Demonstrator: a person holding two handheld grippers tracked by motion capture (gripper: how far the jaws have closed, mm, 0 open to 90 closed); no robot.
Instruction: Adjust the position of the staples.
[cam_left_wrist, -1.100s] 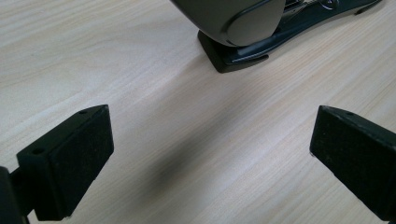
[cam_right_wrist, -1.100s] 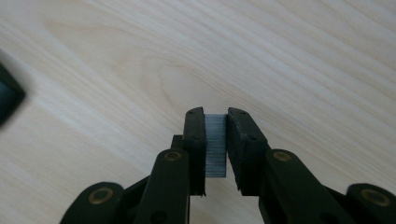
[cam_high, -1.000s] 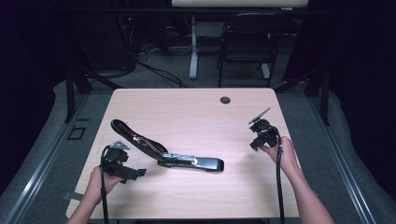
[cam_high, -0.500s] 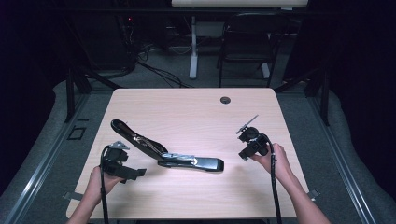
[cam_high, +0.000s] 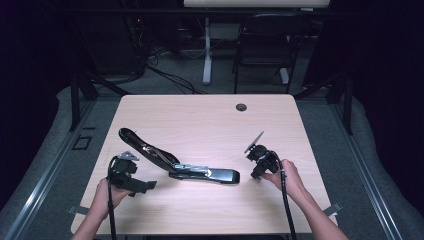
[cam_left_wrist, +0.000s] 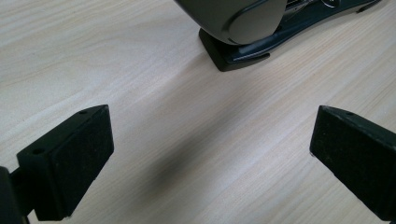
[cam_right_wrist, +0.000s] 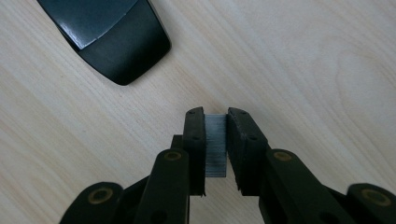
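A black stapler (cam_high: 205, 174) lies in the middle of the wooden table (cam_high: 200, 117), its top arm (cam_high: 145, 146) swung open up and to the left. My right gripper (cam_high: 256, 174) hovers just right of the stapler's front end. In the right gripper view it (cam_right_wrist: 215, 122) is shut on a grey strip of staples (cam_right_wrist: 215, 147), with the stapler's rounded tip (cam_right_wrist: 112, 39) ahead at upper left. My left gripper (cam_high: 143, 185) rests low at the table's left, below the raised arm. In the left gripper view its jaws (cam_left_wrist: 210, 158) stand wide open over bare wood, the stapler's end (cam_left_wrist: 238, 28) ahead.
A round cable hole (cam_high: 241, 107) sits near the table's far edge. Behind the table stand a chair (cam_high: 265, 50) and a desk leg (cam_high: 206, 55) among cables on the floor. Bare wood lies on the far half and along the front edge.
My right gripper has moved left and slightly down toward the stapler's front end, still holding the staples. The left gripper and the stapler have stayed put.
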